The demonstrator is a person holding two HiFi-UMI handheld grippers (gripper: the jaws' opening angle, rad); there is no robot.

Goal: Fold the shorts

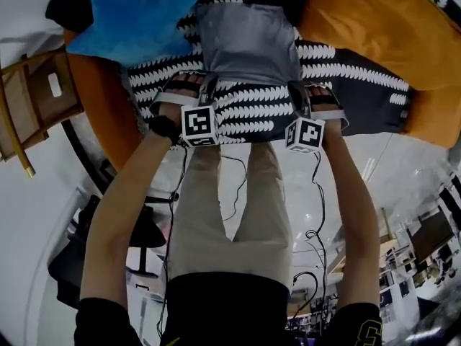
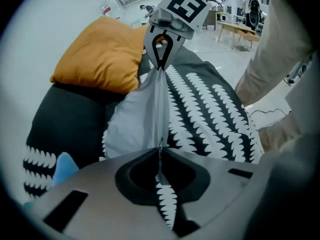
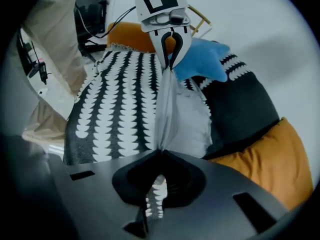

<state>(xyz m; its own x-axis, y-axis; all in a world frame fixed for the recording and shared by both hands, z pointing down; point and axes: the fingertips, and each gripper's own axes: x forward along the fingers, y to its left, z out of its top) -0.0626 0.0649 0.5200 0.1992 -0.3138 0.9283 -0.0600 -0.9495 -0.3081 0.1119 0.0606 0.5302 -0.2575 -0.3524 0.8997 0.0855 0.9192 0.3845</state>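
Grey shorts [image 1: 248,43] lie on a black-and-white patterned cover [image 1: 252,114]. My left gripper [image 1: 208,85] is shut on the near left corner of the shorts, and my right gripper [image 1: 297,94] is shut on the near right corner. In the left gripper view the grey cloth [image 2: 135,119] runs taut as a thin fold from my jaws [image 2: 160,153] up to the right gripper [image 2: 161,59]. The right gripper view mirrors this: the shorts [image 3: 187,119] stretch from my jaws [image 3: 161,151] to the left gripper [image 3: 171,54].
A blue star-shaped cushion [image 1: 133,21] lies at the far left of the shorts, partly on the cover. A large orange cushion [image 1: 374,27] sits at the far right. A wooden chair [image 1: 32,99] stands at the left. Cables trail on the floor by the person's legs.
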